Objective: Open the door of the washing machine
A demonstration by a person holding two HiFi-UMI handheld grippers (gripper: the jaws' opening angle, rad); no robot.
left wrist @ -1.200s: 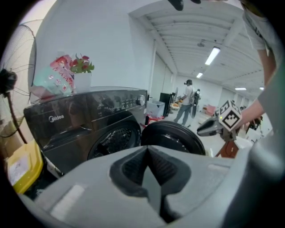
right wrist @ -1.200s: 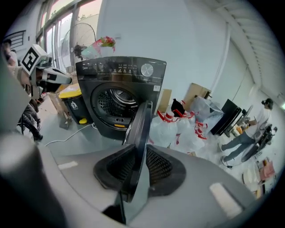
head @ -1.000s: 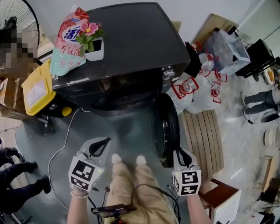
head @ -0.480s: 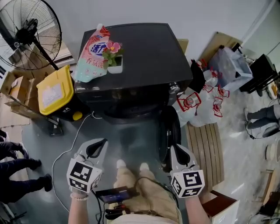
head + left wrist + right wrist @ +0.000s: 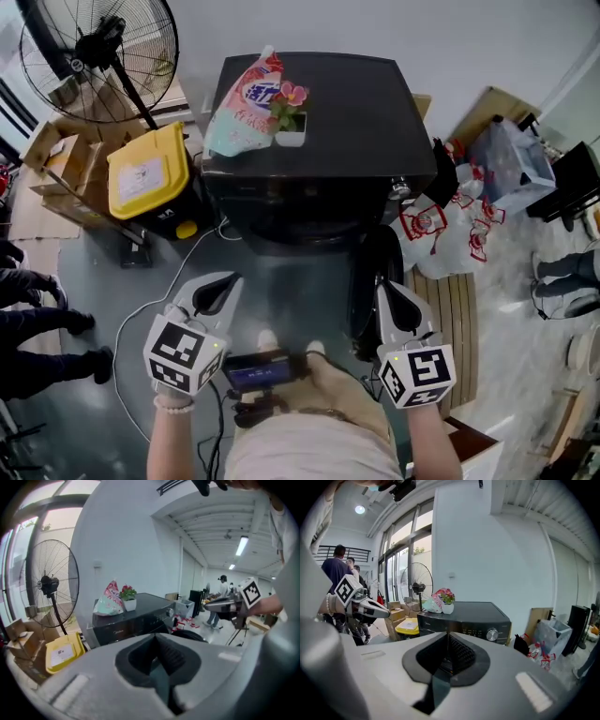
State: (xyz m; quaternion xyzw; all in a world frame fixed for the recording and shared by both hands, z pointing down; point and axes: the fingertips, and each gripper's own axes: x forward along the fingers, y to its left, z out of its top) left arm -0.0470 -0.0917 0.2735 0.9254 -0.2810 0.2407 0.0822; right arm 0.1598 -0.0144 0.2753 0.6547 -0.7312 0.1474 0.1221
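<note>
Progress check, from the head view: found the door (image 5: 367,286) of the washing machine (image 5: 319,122) already swung out, standing edge-on at the right of the drum opening (image 5: 298,234). Saw the dark mouth of the drum uncovered below the control panel. Judged the opening itself done, as far as could be seen; spotted nothing more to unlatch or pull.

Noted both tools off the machine. Found the left gripper (image 5: 221,284) over the floor, well apart from the door, with jaws pressed together and nothing between them. Found the right gripper (image 5: 389,292) just beside the door's outer edge in that view, with jaws likewise closed on nothing and no pad on rim or handle.

Could not tell whether the door stood at full swing or could go wider. Reckoned whatever remained as, at most, a light push to widen it, otherwise only drawing both hands clear. Saw a detergent bag (image 5: 246,103) and a potted flower (image 5: 289,131) sitting on the machine's top, clear of the door.
</note>
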